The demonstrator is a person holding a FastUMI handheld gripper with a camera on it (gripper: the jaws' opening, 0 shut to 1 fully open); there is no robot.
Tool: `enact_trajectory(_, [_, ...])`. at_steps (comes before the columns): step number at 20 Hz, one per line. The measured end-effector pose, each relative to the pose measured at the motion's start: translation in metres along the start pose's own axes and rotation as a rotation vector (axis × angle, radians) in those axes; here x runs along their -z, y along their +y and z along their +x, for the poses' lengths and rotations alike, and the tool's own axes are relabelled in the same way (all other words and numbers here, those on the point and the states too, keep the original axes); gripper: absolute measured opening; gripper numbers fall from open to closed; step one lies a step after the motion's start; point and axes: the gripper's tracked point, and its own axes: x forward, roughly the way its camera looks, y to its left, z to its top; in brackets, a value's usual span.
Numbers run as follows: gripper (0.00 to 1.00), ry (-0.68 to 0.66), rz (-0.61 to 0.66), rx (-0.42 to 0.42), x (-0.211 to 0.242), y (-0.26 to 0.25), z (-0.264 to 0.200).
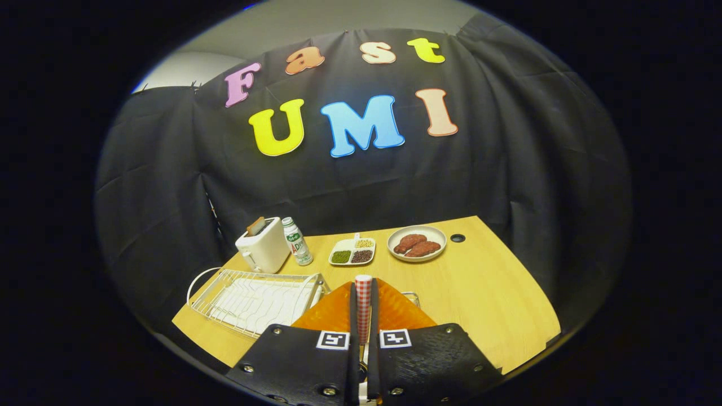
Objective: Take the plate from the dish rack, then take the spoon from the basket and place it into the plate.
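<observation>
My gripper (364, 294) is shut on the spoon (364, 280), gripping its red-and-white checked handle, which stands up between the two fingers. The spoon's bowl is hidden. An orange plate (330, 313) lies on the wooden table (485, 299) right under and beyond the fingers, partly covered by them. To its left is the white wire dish rack (254, 299), with nothing in its slots. A bit of wire basket (412, 295) peeks out behind the plate's right edge.
At the back of the table stand a white toaster (262, 246), a small bottle (296, 241), a divided dish of beans (352, 252) and a grey plate with meat patties (417, 243). A dark hole (457, 238) lies beside that plate.
</observation>
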Motion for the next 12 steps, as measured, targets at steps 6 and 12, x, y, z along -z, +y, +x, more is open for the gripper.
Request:
enact_trajectory(6, [0.05, 0.091, -0.037, -0.061, 0.051, 0.017, 0.011])
enact_trajectory(12, [0.05, 0.164, -0.054, -0.091, 0.09, 0.023, 0.021])
